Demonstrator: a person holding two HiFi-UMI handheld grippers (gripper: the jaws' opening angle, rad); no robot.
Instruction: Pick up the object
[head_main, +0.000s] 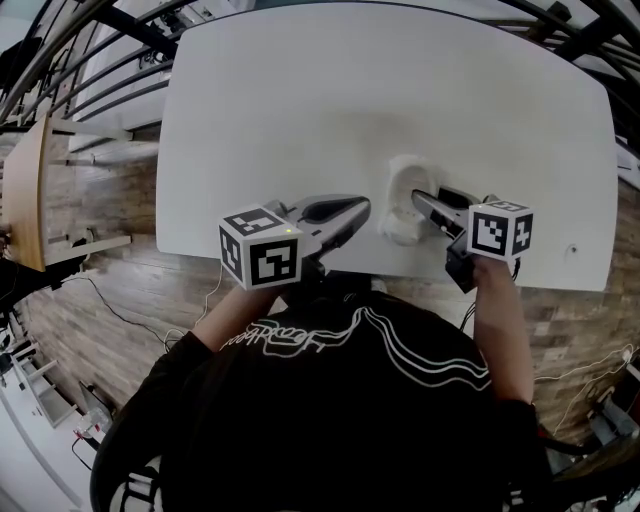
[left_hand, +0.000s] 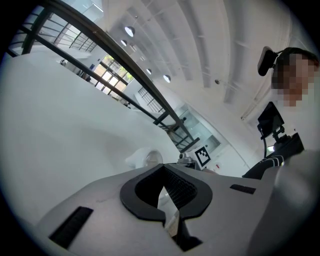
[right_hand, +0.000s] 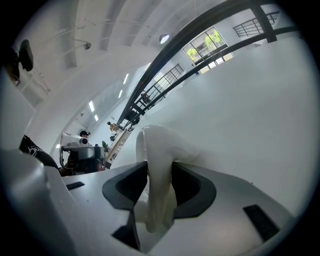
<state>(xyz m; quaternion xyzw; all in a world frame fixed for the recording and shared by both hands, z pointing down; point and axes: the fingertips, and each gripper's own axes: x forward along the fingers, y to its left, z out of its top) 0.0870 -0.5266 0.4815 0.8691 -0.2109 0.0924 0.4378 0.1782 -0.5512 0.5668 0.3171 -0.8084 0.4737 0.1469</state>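
White cup (head_main: 403, 205), near edge of surface (head_main: 300, 100).
My right hand-held gripper (head_main: 422, 202) pinches its wall, I judge for lifting; left hand-held gripper (head_main: 360, 209), pressed together, waits beside.

White glossy object (head_main: 403, 200), rounded and hollow with a thin curved wall, sits on the desk (head_main: 300, 100). One upright wall stands between the right claw (head_main: 423, 203) jaws, filling the gap and touching both pads. The object lies just off the left claw (head_main: 360, 210) tip, apart from it.
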